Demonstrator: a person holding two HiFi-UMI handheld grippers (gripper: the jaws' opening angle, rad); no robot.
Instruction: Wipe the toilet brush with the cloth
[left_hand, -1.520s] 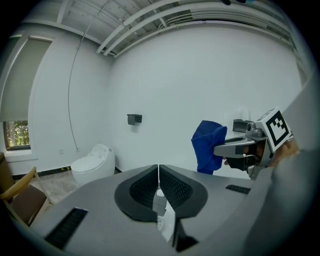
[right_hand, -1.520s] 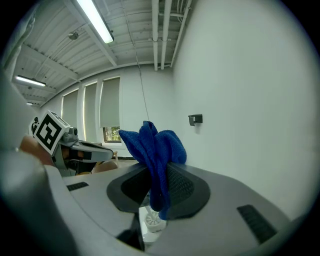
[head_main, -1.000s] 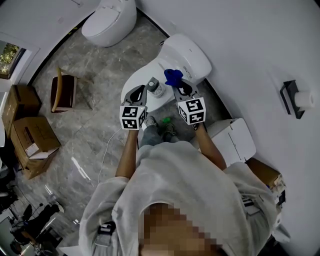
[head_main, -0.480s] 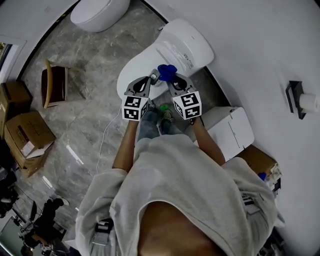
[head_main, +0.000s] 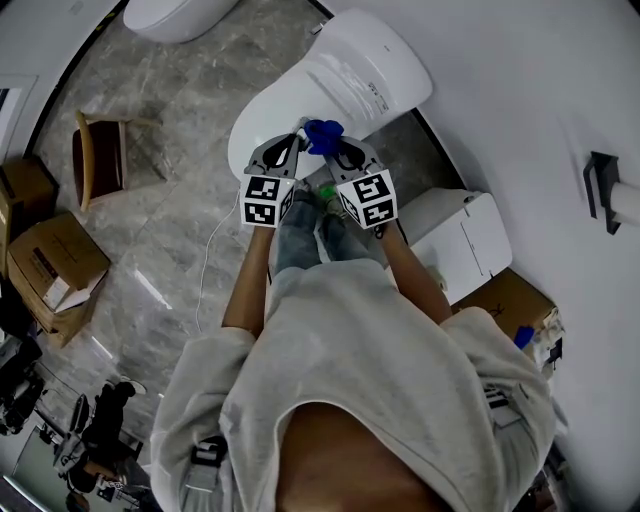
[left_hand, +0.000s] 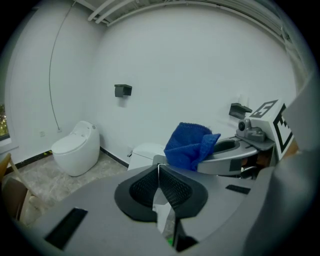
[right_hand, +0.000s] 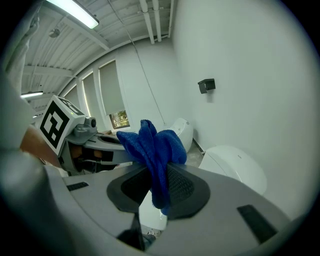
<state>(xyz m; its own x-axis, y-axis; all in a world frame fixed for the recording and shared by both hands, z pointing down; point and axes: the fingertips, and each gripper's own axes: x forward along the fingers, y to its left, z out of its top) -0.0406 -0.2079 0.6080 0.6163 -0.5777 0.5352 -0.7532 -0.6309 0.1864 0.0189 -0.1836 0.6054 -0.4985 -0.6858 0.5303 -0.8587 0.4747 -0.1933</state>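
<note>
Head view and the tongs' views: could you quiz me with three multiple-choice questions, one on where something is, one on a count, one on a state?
1. Where is the blue cloth? A) on the floor B) in the right tongs C) on a cardboard box
2. How many toilets show? A) one B) two C) four
3. The near toilet has its lid: A) down B) raised C) missing

Answers: B, the right tongs pinch the blue cloth; B, the near toilet plus a far toilet; A, the lid lies flat and closed.
</note>
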